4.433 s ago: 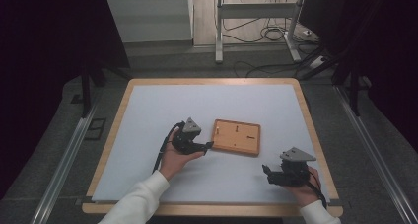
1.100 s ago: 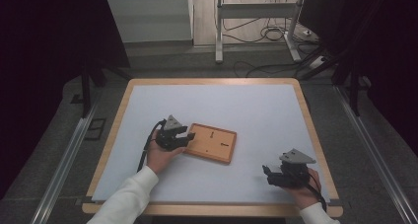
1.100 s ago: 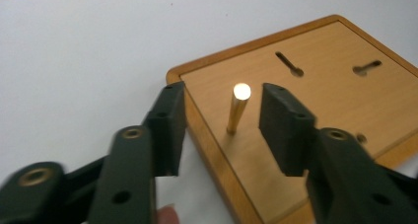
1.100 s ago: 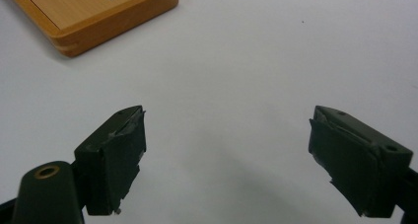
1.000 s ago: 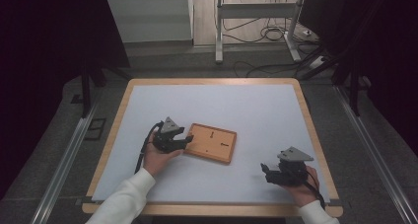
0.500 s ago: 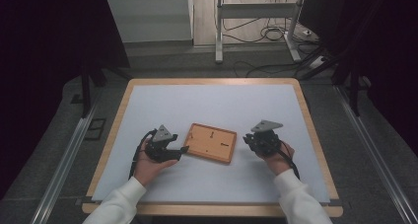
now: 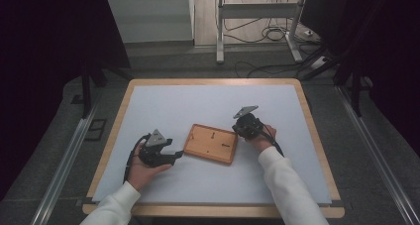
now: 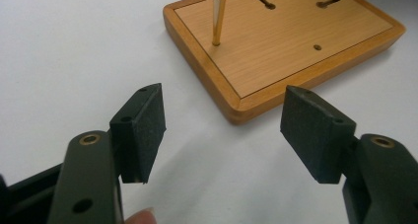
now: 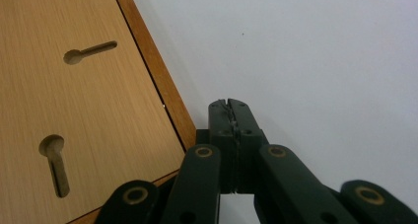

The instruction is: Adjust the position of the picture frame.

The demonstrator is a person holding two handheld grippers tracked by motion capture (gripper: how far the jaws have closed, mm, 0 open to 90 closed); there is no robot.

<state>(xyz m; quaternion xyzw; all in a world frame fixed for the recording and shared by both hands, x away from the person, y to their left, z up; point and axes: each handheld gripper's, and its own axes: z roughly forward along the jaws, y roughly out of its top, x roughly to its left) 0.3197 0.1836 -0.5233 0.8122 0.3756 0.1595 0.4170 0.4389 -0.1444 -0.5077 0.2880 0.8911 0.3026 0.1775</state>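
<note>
Two grippers flank the wooden board (image 7: 211, 143): the left gripper (image 7: 174, 157) gapes empty at its near-left corner, the right gripper (image 7: 238, 129) pressed closed at its right edge.

We see a flat wooden board (image 7: 210, 143) with a darker raised rim, lying slightly turned on the white table. It has two keyhole slots, and a thin brass pin (image 8: 218, 17) stands upright in it.
</note>
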